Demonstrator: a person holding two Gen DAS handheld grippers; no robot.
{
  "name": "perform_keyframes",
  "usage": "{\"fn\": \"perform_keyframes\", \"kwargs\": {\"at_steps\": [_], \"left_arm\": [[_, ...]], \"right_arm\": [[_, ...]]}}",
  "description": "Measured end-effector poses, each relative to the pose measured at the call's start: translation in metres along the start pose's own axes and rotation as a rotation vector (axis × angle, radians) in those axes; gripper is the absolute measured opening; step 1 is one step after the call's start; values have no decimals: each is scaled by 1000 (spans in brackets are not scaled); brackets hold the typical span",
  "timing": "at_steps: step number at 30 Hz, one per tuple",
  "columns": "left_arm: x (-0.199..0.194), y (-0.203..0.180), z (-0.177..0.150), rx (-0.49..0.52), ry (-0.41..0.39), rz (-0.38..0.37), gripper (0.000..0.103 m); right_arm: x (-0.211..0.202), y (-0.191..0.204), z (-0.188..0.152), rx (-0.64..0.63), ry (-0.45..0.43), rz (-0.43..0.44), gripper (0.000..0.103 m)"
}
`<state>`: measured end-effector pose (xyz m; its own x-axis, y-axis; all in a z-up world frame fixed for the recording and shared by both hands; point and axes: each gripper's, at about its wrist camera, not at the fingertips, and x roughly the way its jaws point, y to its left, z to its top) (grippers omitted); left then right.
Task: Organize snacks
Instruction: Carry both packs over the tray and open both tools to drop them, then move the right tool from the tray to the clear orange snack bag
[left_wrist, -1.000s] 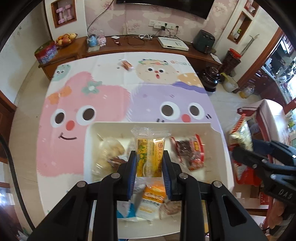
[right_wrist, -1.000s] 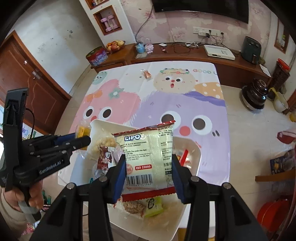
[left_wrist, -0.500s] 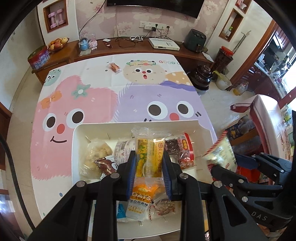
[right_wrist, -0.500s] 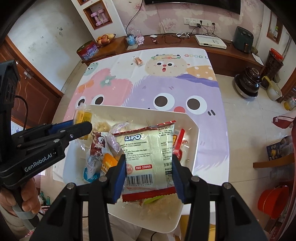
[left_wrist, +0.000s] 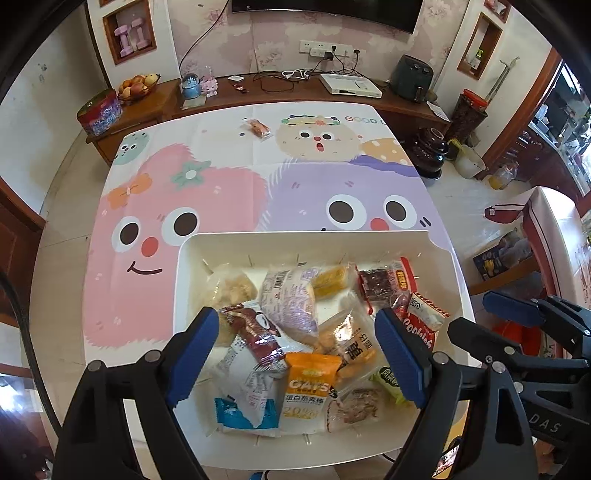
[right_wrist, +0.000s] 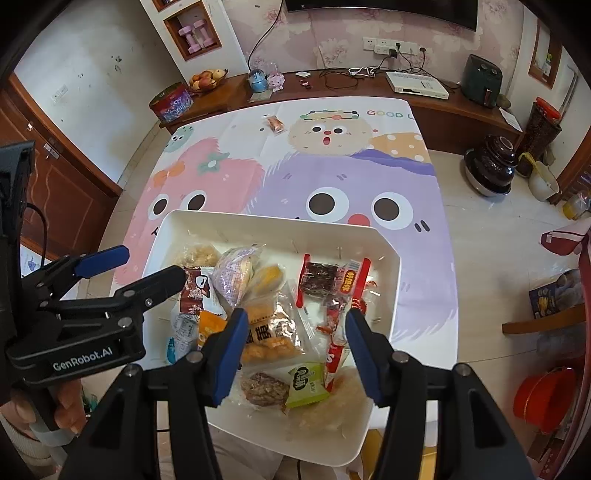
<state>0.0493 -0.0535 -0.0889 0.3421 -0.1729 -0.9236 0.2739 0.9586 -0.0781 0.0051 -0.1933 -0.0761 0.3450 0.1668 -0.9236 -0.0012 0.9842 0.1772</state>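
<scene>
1. Both my grippers, left gripper (left_wrist: 297, 354) and right gripper (right_wrist: 293, 354), are opening over the white tray (left_wrist: 295, 236), gripping nothing; a second ago each clamped a packet.
2. Released yellow snack (left_wrist: 330, 282) lies slantwise near the tray's far wall; cookie packet (left_wrist: 421, 323) lies by its right side.

Both wrist views look steeply down from close above the white rectangular plastic tray (left_wrist: 177, 295) of wrapped snacks. They share it and the cartoon-printed counter (right_wrist: 332, 173), the right view from farther right.
</scene>
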Motion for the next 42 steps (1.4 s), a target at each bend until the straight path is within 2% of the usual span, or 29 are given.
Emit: {"fn": "perform_keyframes", "kwargs": {"at_steps": [18, 24, 33, 42], "left_arm": [[-3, 33, -17, -23, 4, 42, 86], [0, 46, -13, -27, 9, 61, 86], [1, 69, 17, -17, -17, 93, 86], [-15, 99, 63, -12, -95, 136, 86]], "right_arm": [[21, 35, 4, -27, 45, 44, 55], [28, 46, 10, -33, 55, 52, 55], [32, 57, 42, -16, 44, 51, 55], [14, 65, 102, -38, -28, 43, 55]]}}
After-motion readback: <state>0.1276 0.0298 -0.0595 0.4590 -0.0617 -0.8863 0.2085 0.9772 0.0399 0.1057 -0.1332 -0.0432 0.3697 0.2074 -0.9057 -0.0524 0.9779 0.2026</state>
